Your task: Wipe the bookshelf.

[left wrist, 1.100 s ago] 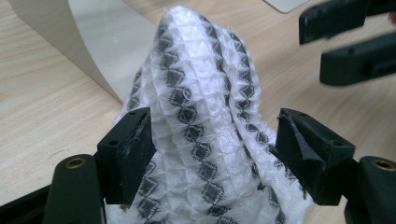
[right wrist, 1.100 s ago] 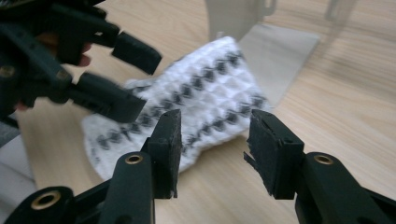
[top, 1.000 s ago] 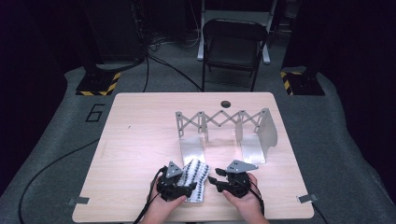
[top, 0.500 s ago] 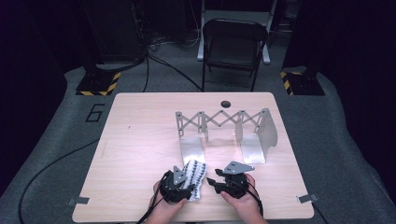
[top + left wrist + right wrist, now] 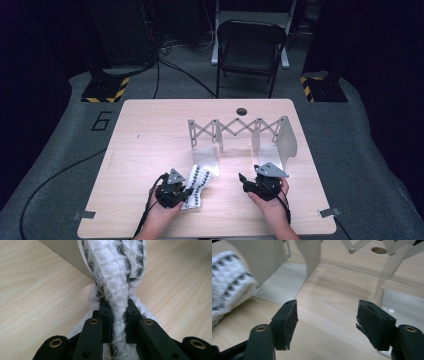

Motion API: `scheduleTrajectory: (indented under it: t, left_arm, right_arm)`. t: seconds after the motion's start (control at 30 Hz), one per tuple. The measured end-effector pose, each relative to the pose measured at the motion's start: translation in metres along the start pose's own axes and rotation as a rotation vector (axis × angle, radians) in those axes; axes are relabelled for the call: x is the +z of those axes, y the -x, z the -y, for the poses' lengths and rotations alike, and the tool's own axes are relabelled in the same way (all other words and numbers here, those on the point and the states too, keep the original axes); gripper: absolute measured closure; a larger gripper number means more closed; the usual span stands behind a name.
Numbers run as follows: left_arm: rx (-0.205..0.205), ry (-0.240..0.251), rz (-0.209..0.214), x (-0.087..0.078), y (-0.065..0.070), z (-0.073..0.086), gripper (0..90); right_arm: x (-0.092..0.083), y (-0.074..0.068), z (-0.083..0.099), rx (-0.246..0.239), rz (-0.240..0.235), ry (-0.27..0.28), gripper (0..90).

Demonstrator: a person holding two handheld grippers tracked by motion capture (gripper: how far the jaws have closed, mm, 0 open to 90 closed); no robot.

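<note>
- The left gripper point(image 5: 181, 192) had just been closing; its fingers point(image 5: 106, 315) pinched a bunched fold of the black-and-white patterned cloth point(image 5: 196, 184), which stretched ahead of them across the table point(image 5: 145, 135).
- The right gripper point(image 5: 248, 182) had just been opening; its fingers point(image 5: 287, 323) stood wide apart with nothing between them, the metal folding rack point(image 5: 235, 131) beyond.

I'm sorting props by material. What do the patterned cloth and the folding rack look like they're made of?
The cloth looks like soft woven cotton, matte white with dark diamonds; its waffle-like texture bunches between the left tongs. The rack looks like thin sheet metal, pale grey and satin, with riveted scissor links.
</note>
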State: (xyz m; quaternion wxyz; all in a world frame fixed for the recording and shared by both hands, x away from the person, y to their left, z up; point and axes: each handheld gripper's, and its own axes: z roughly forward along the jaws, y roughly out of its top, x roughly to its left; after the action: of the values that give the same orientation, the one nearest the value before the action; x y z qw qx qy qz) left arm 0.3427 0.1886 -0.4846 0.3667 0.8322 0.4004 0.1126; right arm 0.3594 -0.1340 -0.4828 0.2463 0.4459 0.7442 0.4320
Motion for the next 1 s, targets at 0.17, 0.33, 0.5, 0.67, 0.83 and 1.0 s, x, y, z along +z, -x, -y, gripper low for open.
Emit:
scheduleTrajectory:
  t: [0.17, 0.33, 0.5, 0.67, 0.83, 1.0]
  left_arm:
    - [0.003, 0.015, 0.003, -0.021, -0.006, -0.005, 80.0]
    - [-0.027, 0.041, -0.019, -0.036, -0.017, -0.003, 80.0]
    - [-0.084, 0.096, -0.042, -0.050, -0.032, -0.002, 79.9]
    - [-0.137, 0.122, -0.061, -0.057, -0.046, 0.001, 79.8]
    - [-0.149, 0.121, -0.069, -0.055, -0.050, 0.002, 79.7]
    - [-0.153, 0.128, -0.069, -0.054, -0.052, 0.001, 79.5]
  right_arm:
    - [0.003, 0.018, -0.012, 0.059, 0.025, 0.009, 33.1]
    - [0.006, 0.031, -0.028, 0.058, 0.088, 0.046, 35.5]
    - [0.016, 0.041, -0.045, 0.025, 0.149, 0.061, 49.4]
    - [0.027, 0.048, -0.051, 0.030, 0.168, 0.053, 60.9]
    - [0.033, 0.050, -0.055, 0.039, 0.167, 0.032, 75.5]
    - [0.034, 0.050, -0.056, 0.038, 0.173, 0.021, 83.0]
